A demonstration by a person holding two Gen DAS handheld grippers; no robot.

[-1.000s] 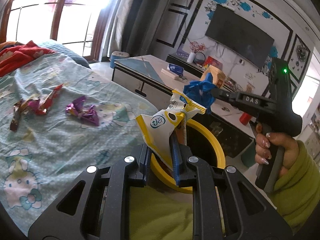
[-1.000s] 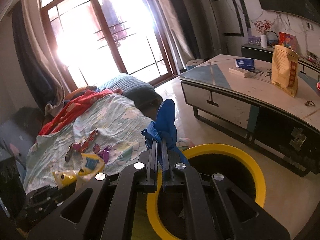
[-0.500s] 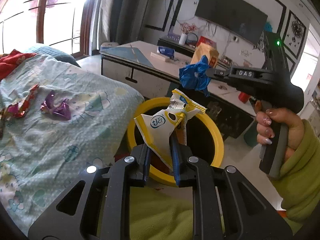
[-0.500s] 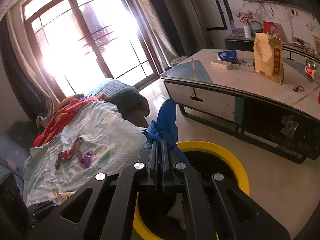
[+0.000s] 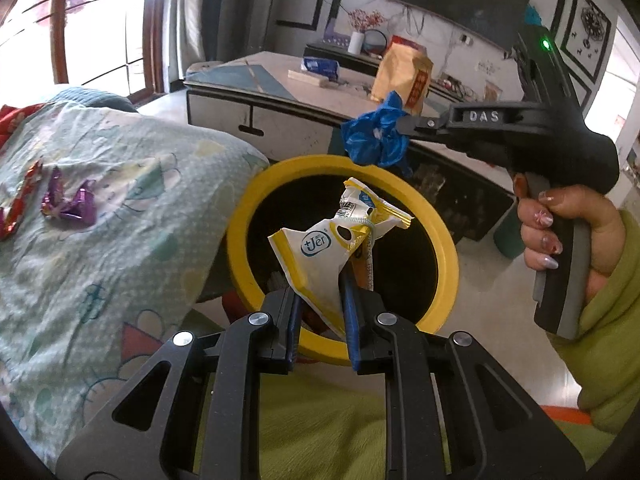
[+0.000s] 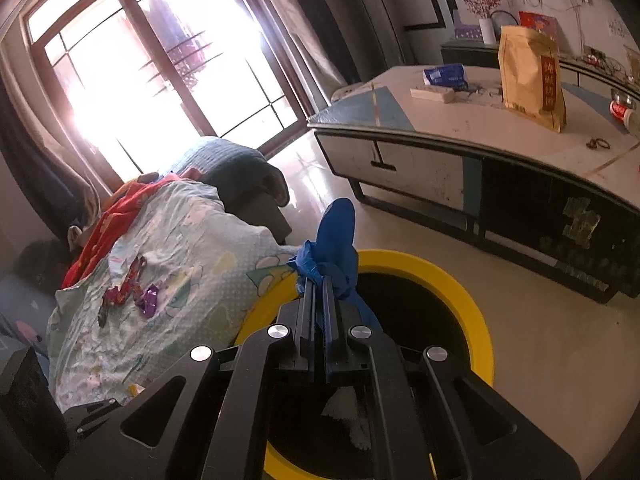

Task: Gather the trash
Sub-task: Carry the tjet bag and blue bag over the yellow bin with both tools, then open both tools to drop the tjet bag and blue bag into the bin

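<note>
You're holding both loads over the round black bin with the yellow rim, so this looks like the drop step.

Left tool: fingers pinching the lower edge of the crumpled yellow-and-white snack wrapper, which is sticking up over the bin's opening.

Right tool: fingers pressed almost together, pinching the scrunched blue plastic film. In the left view it's hanging just above the bin's far rim, more over the edge than over the middle.

Next move, my read: bring the right tool a bit further over the opening, then spread both tools and let the pieces fall. Both are light and crinkly, so they may cling to the pads or drift onto the floor; dip lower before releasing.

Not finished yet: a purple foil candy wrapper and a red foil wrapper are lying on the pale green cartoon-print bedspread, near each other, well apart from the bin. White scrap is already sitting inside.
</note>
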